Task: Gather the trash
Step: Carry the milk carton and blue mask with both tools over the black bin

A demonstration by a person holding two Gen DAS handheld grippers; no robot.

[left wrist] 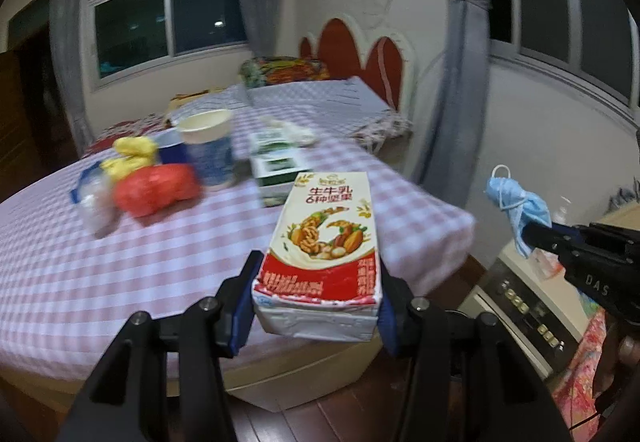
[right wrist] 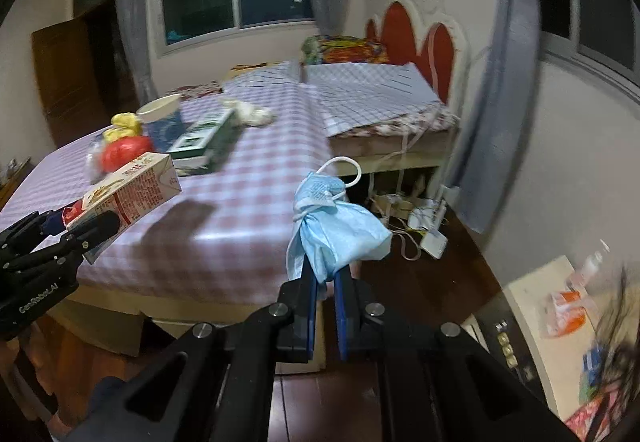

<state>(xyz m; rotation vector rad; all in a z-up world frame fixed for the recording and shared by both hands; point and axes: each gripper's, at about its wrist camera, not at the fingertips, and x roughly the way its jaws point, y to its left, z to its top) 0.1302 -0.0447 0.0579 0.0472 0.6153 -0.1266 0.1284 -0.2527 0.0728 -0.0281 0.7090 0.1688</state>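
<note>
My left gripper (left wrist: 318, 298) is shut on a red-and-white milk carton (left wrist: 326, 242) and holds it in the air past the bed's near corner. The carton also shows in the right wrist view (right wrist: 132, 190), with the left gripper (right wrist: 80, 226) at the left edge. My right gripper (right wrist: 325, 282) is shut on a crumpled blue face mask (right wrist: 334, 226), held above the floor beside the bed. The mask also shows in the left wrist view (left wrist: 516, 202), at the tip of the right gripper (left wrist: 538, 236).
On the checked bed cover (left wrist: 120, 266) lie a red wad (left wrist: 154, 190), yellow wads (left wrist: 132, 154), a paper cup (left wrist: 208, 146), a green-and-white carton (left wrist: 276, 166), white tissue (right wrist: 252, 114) and a clear bag (left wrist: 94, 202). A cabinet (right wrist: 532, 306) stands at right, cables and a power strip (right wrist: 432, 242) on the floor.
</note>
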